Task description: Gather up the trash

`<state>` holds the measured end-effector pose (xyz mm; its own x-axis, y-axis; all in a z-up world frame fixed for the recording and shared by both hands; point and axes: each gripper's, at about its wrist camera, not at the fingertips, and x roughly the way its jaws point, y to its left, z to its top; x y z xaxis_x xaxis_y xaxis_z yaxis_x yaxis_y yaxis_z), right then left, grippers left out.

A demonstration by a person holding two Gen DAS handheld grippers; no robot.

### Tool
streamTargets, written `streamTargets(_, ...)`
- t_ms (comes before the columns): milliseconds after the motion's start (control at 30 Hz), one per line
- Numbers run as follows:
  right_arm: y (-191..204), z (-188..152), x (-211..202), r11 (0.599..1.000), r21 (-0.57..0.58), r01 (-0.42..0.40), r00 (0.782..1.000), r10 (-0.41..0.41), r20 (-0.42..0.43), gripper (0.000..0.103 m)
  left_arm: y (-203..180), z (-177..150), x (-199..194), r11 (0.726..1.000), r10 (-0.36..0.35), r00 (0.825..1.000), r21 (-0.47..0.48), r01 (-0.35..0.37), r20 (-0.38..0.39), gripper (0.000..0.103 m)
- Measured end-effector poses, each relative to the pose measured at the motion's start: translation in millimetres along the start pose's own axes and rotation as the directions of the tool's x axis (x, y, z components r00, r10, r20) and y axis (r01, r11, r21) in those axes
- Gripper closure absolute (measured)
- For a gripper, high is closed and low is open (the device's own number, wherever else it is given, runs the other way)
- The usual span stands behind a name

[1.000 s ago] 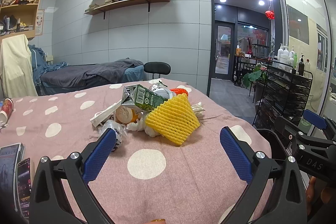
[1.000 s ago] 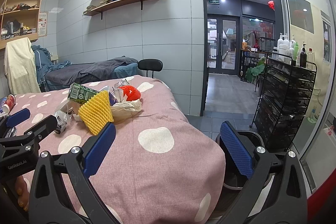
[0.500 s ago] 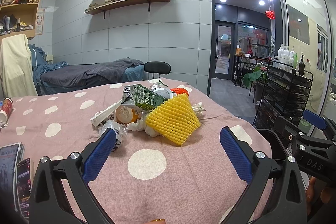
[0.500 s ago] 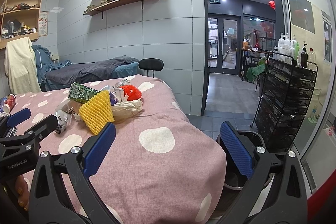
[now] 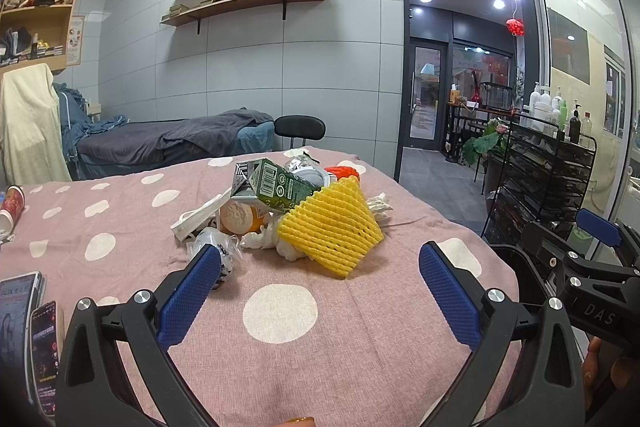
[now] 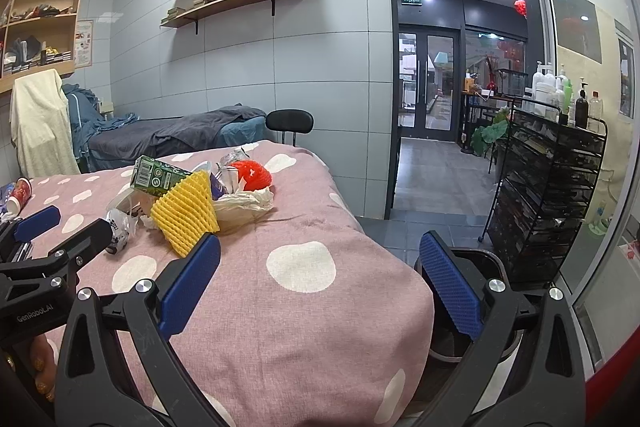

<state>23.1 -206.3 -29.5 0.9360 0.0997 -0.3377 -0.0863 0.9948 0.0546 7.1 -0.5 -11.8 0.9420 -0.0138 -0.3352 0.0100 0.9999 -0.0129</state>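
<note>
A pile of trash lies on the pink dotted tablecloth (image 5: 280,311): a yellow foam fruit net (image 5: 330,227), a green carton (image 5: 276,183), an orange round lid (image 5: 236,217), white crumpled paper (image 5: 264,241), a clear wrapper (image 5: 212,241) and a red net (image 5: 342,171). My left gripper (image 5: 320,291) is open and empty, just short of the pile. My right gripper (image 6: 320,287) is open and empty over the table's right corner; the pile, with the yellow net (image 6: 184,219) and red net (image 6: 252,175), is to its upper left. A black bin (image 6: 480,299) stands on the floor beside the table.
Two phones (image 5: 36,323) lie at the table's near left, and a red cup (image 5: 12,203) lies on its side at the far left. A black wire rack (image 6: 552,195) stands to the right. A black chair (image 5: 300,129) and a bed (image 5: 172,143) are behind the table.
</note>
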Motion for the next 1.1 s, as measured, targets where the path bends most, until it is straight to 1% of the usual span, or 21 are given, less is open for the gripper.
streamTargets(267,-1.4,0.0,0.7,1.000,0.000,-0.006,1.000,0.006,-0.008,0.005,0.7,0.7,0.8,1.000,0.000,1.000,0.000,0.000,-0.002,0.006)
streamTargets(433,0.8,-0.1,5.1,1.000,-0.009,-0.014,1.000,0.014,-0.020,0.005,2.6,-2.5,5.7,1.000,0.005,1.000,-0.009,-0.005,-0.020,0.006)
streamTargets(567,3.0,0.3,16.0,0.999,-0.024,-0.032,0.998,0.031,-0.060,0.005,9.6,-3.1,11.4,1.000,0.018,0.999,-0.020,-0.019,-0.048,0.006)
streamTargets(700,8.2,1.6,33.6,0.996,-0.043,-0.075,0.990,0.070,-0.121,0.005,27.0,-4.1,18.1,0.998,0.038,0.994,-0.049,-0.043,-0.101,0.006)
streamTargets(733,10.9,2.4,39.2,0.994,-0.053,-0.092,0.986,0.084,-0.142,0.005,33.6,-5.4,21.0,0.997,0.046,0.991,-0.056,-0.053,-0.124,0.006)
streamTargets(800,17.9,4.5,51.0,0.988,-0.067,-0.141,0.973,0.126,-0.191,0.005,44.2,-6.7,25.5,0.996,0.051,0.985,-0.068,-0.063,-0.163,0.006)
streamTargets(833,21.5,5.2,56.7,0.983,-0.068,-0.171,0.965,0.152,-0.216,0.005,51.7,-7.5,29.4,0.995,0.058,0.979,-0.074,-0.074,-0.193,0.006)
streamTargets(900,31.5,7.5,72.6,0.967,-0.061,-0.247,0.936,0.222,-0.275,0.005,63.9,-8.3,36.9,0.993,0.058,0.968,-0.086,-0.081,-0.246,0.006)
streamTargets(933,37.8,8.8,83.3,0.956,-0.057,-0.287,0.914,0.255,-0.316,0.005,69.3,-7.3,40.5,0.993,0.052,0.963,-0.092,-0.079,-0.265,0.006)
streamTargets(1000,48.1,10.2,99.8,0.944,-0.049,-0.327,0.883,0.287,-0.372,0.005,80.1,-3.6,48.7,0.992,0.054,0.949,-0.096,-0.088,-0.310,0.006)
streamTargets(1033,54.0,12.3,109.6,0.934,-0.039,-0.355,0.861,0.310,-0.403,0.005,83.8,-2.0,51.2,0.991,0.053,0.945,-0.096,-0.089,-0.323,0.006)
streamTargets(1100,65.3,17.0,121.8,0.912,-0.034,-0.408,0.830,0.355,-0.430,0.005,93.1,2.0,59.7,0.991,0.042,0.932,-0.106,-0.085,-0.360,0.006)
